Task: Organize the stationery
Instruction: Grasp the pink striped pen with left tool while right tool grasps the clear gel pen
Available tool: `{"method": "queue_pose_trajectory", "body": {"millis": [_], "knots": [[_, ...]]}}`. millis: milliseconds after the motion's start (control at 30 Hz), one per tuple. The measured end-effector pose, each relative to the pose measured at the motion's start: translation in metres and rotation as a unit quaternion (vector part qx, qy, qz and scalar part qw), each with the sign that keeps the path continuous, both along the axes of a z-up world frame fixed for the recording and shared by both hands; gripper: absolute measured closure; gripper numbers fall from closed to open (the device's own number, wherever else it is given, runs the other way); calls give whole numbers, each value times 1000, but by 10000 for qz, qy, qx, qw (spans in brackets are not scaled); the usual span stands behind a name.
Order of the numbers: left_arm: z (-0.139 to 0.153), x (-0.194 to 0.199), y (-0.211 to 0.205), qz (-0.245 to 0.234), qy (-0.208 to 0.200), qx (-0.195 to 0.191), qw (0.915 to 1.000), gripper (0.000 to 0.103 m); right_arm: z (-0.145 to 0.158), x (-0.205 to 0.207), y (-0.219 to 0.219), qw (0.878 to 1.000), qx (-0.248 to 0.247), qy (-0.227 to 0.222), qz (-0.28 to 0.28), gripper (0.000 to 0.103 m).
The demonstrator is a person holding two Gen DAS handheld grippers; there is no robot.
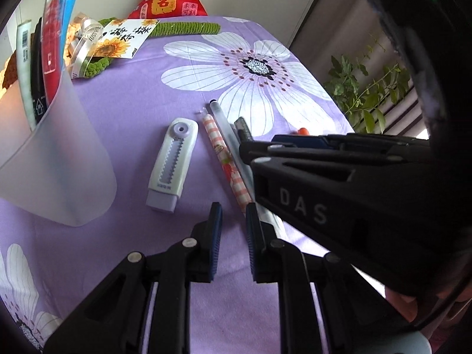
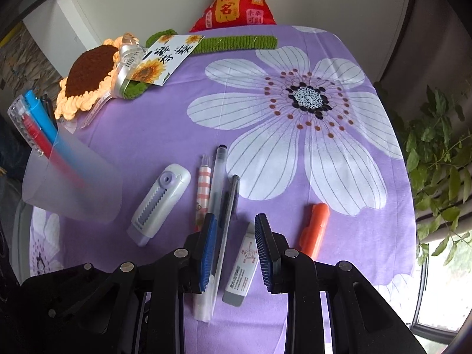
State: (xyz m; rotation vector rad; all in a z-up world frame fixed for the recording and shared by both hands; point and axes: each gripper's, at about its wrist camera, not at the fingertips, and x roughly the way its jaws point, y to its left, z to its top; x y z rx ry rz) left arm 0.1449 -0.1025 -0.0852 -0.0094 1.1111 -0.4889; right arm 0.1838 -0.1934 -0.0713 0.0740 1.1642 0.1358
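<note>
On the purple flower cloth lie a lilac-and-white sliding eraser (image 1: pixel 172 162) (image 2: pixel 160 203), a pink checked pen (image 1: pixel 219 150) (image 2: pixel 203 188), a clear pen (image 1: pixel 224 124) (image 2: pixel 218 183) and a dark pen (image 1: pixel 243 126) (image 2: pixel 231 197). A white block eraser (image 2: pixel 243 265) and an orange marker (image 2: pixel 315 227) lie to their right. A frosted cup (image 1: pixel 59 162) (image 2: pixel 73 183) at the left holds several pens. My left gripper (image 1: pixel 233 215) hovers just in front of the sliding eraser and pens, shut to a narrow gap with nothing in it. My right gripper (image 2: pixel 236 216) (image 1: pixel 250 155) is open above the pens and block eraser, gripping nothing.
A crochet sunflower (image 2: pixel 88 70), a sunflower card (image 2: pixel 165 59) and a green crochet stem (image 2: pixel 236 42) lie at the back. A red pyramid cushion (image 2: pixel 236 3) stands behind them. A leafy plant (image 2: pixel 436 147) grows beyond the table's right edge.
</note>
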Motion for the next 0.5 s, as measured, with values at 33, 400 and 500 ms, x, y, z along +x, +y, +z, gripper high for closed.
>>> {"method": "queue_pose_trajectory", "body": {"millis": [33, 400, 500], "knots": [[0, 1, 0, 2, 6, -8, 10000, 90, -2, 2, 1, 10000, -31, 11, 12, 73], [0, 5, 2, 8, 122, -99, 9999, 90, -5, 3, -33, 9993, -16, 150, -331, 74], [1, 9, 1, 60, 157, -116, 9998, 90, -5, 4, -33, 9994, -37, 164, -310, 74]]}}
